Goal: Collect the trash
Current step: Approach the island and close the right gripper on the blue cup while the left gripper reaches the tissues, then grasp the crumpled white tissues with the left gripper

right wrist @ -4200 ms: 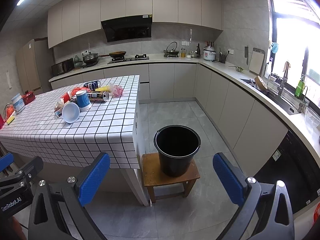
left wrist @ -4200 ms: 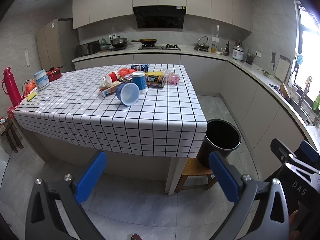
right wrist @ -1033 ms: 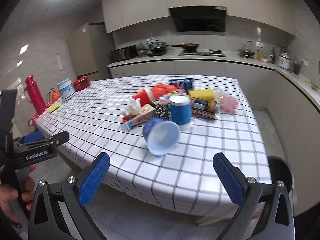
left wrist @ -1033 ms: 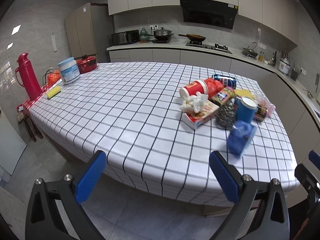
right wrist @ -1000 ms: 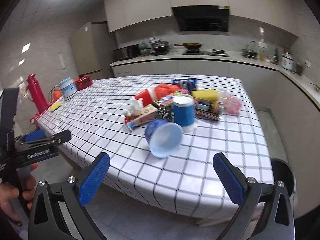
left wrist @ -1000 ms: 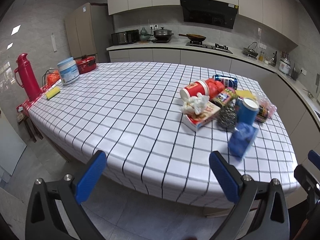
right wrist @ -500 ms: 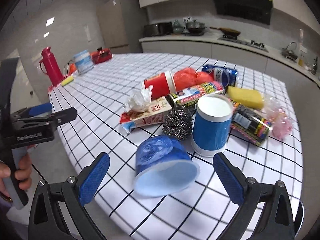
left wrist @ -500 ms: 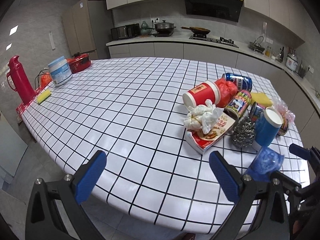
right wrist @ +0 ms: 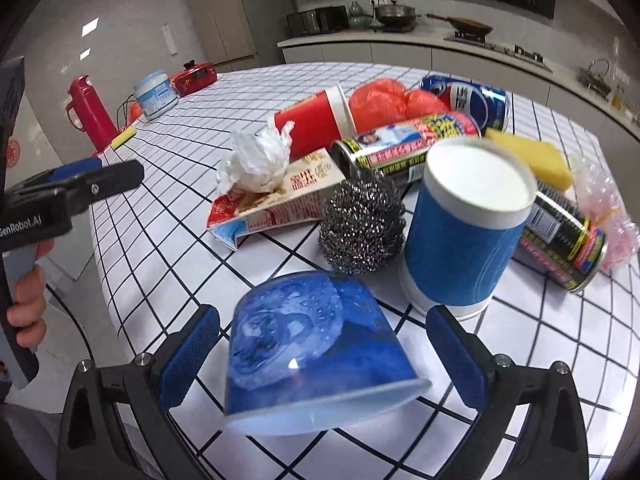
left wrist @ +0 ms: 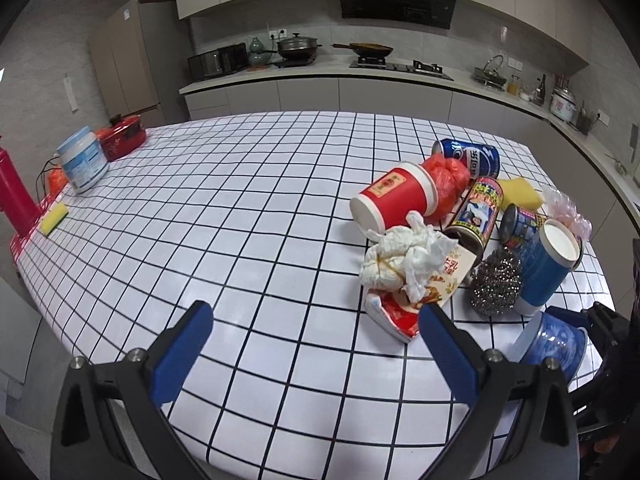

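Between the wide-open, empty jaws of the left gripper (left wrist: 314,346) lies only bare checked tablecloth (left wrist: 224,216); the crumpled tissue (left wrist: 404,258) and flattened carton (left wrist: 416,292) sit just ahead of its right jaw. Between the spread jaws of the right gripper (right wrist: 320,346), the tipped blue cup (right wrist: 316,354) lies on its side, base forward, not yet clamped. A sound grip probably closes gently across the cup's mid-wall, avoiding the steel scourer (right wrist: 362,226) and upright blue cup (right wrist: 466,236) beyond.

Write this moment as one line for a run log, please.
right gripper: open, fingers either side of tipped blue cup | left gripper: open, empty, above table | cup not yet gripped
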### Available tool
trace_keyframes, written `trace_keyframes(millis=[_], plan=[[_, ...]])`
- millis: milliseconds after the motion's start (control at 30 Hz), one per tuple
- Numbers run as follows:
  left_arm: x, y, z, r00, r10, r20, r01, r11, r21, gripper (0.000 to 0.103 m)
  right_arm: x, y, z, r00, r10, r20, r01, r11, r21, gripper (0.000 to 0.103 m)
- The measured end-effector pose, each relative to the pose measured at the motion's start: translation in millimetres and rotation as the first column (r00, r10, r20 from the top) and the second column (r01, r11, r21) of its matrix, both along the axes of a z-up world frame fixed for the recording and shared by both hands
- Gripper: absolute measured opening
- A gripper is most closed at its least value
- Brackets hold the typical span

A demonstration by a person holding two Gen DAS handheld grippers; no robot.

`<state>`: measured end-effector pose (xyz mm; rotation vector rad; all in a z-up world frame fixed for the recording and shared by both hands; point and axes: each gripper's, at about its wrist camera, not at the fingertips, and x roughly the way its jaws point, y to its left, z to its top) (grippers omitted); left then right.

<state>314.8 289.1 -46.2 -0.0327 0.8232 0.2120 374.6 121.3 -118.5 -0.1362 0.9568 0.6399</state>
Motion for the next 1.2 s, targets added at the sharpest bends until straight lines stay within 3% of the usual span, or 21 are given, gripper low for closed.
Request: trace_keyframes(millis=[133, 233, 533, 800, 833, 900, 967, 1000, 1100, 1200], plan=[[5.1, -0.8, -4.4, 1.000, -0.024, -0.012, 0.024, 1.000, -0.007, 0.103, -1.2, -5.0, -4.4, 1.000, -0.007, -0.024, 0.007, 1.000, 0.025, 0.102], [9.5, -3.8, -6.1, 0.999, -0.043, -0.021, 0.043, 0.999, -0.011, 0.103, -3.4, -14.0, -5.3, 0.999, -0.020, -0.047, 0.023, 0.997, 0.070, 0.088], [28.8, -24.6, -6.2, 0.995, -0.098, -0.011, 0.097, 0.995, -0.018, 0.103, -16.1, -43.6, 8.1, 0.992, -0.124, -0.008, 0.124, 0.984, 0.127, 0.088], [61.8, -34.5, -20.0, 0.992, -0.126, -0.024, 0.125, 0.992, -0.011, 0.103, -18.8, -91.3, 26.7, 0.959, -0.283, 0.020, 0.275, 0.946, 0.173, 0.088], [65.6, -34.5, -22.6, 0.990, -0.135, -0.028, 0.135, 0.991, -0.015, 0.100, -18.9, -96.3, 29.2, 0.952, -0.304, 0.025, 0.295, 0.939, 0.179, 0.088], [70.9, -33.7, -28.1, 0.987, -0.157, -0.040, 0.156, 0.987, -0.031, 0.085, -18.5, -103.6, 31.6, 0.943, -0.331, 0.030, 0.320, 0.929, 0.188, 0.088], [74.3, -31.3, -34.3, 0.982, -0.180, -0.060, 0.175, 0.982, -0.071, 0.054, -18.0, -109.3, 33.9, 0.935, -0.354, 0.032, 0.341, 0.919, 0.196, 0.088], [74.7, -28.5, -37.3, 0.979, -0.193, -0.067, 0.186, 0.977, -0.103, 0.046, -18.1, -111.7, 34.8, 0.931, -0.364, 0.034, 0.350, 0.915, 0.199, 0.088], [70.6, -24.2, -34.8, 0.979, -0.197, -0.048, 0.190, 0.974, -0.127, 0.041, -18.5, -115.5, 35.6, 0.923, -0.383, 0.035, 0.367, 0.906, 0.212, 0.088], [63.2, -18.1, -28.8, 0.980, -0.199, -0.010, 0.195, 0.967, -0.165, 0.029, -17.9, -118.3, 37.0, 0.916, -0.400, 0.037, 0.382, 0.896, 0.226, 0.088]])
